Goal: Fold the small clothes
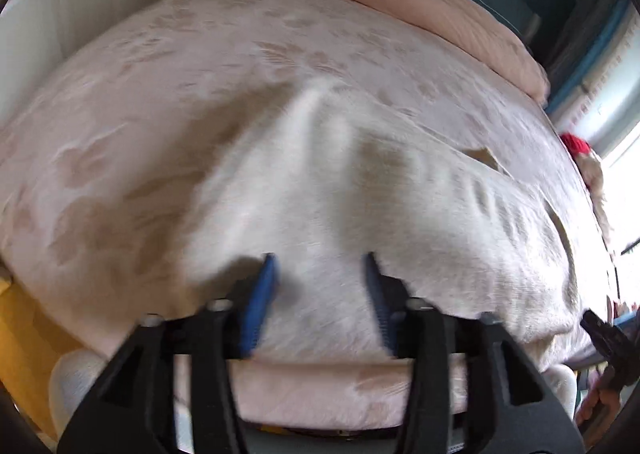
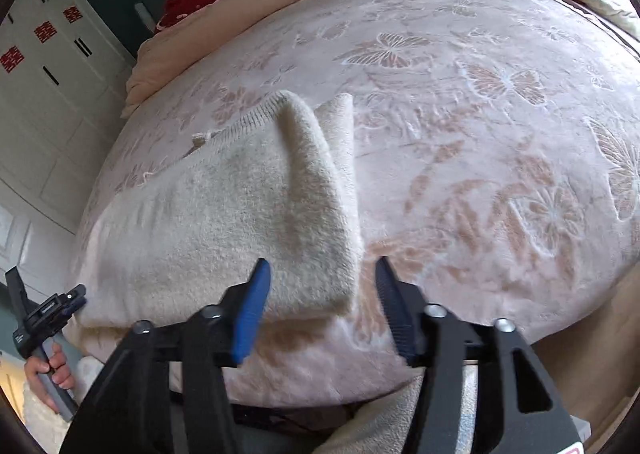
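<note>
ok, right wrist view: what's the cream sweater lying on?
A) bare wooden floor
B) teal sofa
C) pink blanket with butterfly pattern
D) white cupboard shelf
C: the sweater lies on the pink blanket, whose butterfly and flower pattern shows all around it.
</note>
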